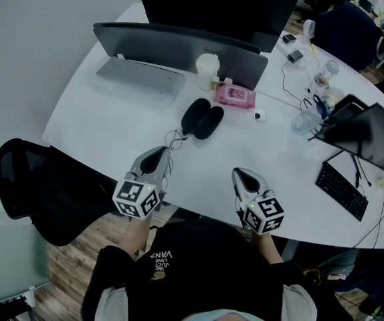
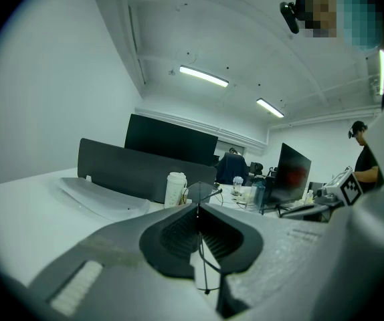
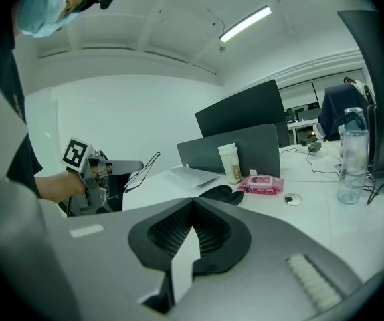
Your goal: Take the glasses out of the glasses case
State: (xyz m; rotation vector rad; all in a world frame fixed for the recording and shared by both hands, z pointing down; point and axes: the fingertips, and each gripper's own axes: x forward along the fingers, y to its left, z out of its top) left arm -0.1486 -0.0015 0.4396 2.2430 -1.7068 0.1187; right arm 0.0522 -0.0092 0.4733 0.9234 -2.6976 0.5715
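The black glasses case (image 1: 202, 118) lies open on the white table (image 1: 105, 122), its two halves side by side. The thin wire-framed glasses (image 1: 174, 138) are out of it, held up just left of the case. My left gripper (image 1: 158, 154) is shut on the glasses; in the left gripper view a thin temple wire (image 2: 202, 259) runs between its closed jaws (image 2: 197, 207) and a lens (image 2: 202, 191) stands above them. My right gripper (image 1: 244, 176) hovers near the table's front edge, shut with nothing in it (image 3: 193, 200). The right gripper view shows the left gripper (image 3: 88, 172), the glasses (image 3: 140, 168) and the case (image 3: 222, 194).
Behind the case stand a white cup (image 1: 207, 69) and a pink wipes pack (image 1: 233, 96), backed by a dark monitor (image 1: 178, 42). A grey laptop (image 1: 138, 79) sits at back left. A keyboard (image 1: 342, 191), a bottle (image 1: 307, 120) and cables are at right. A black chair (image 1: 31, 179) is at left.
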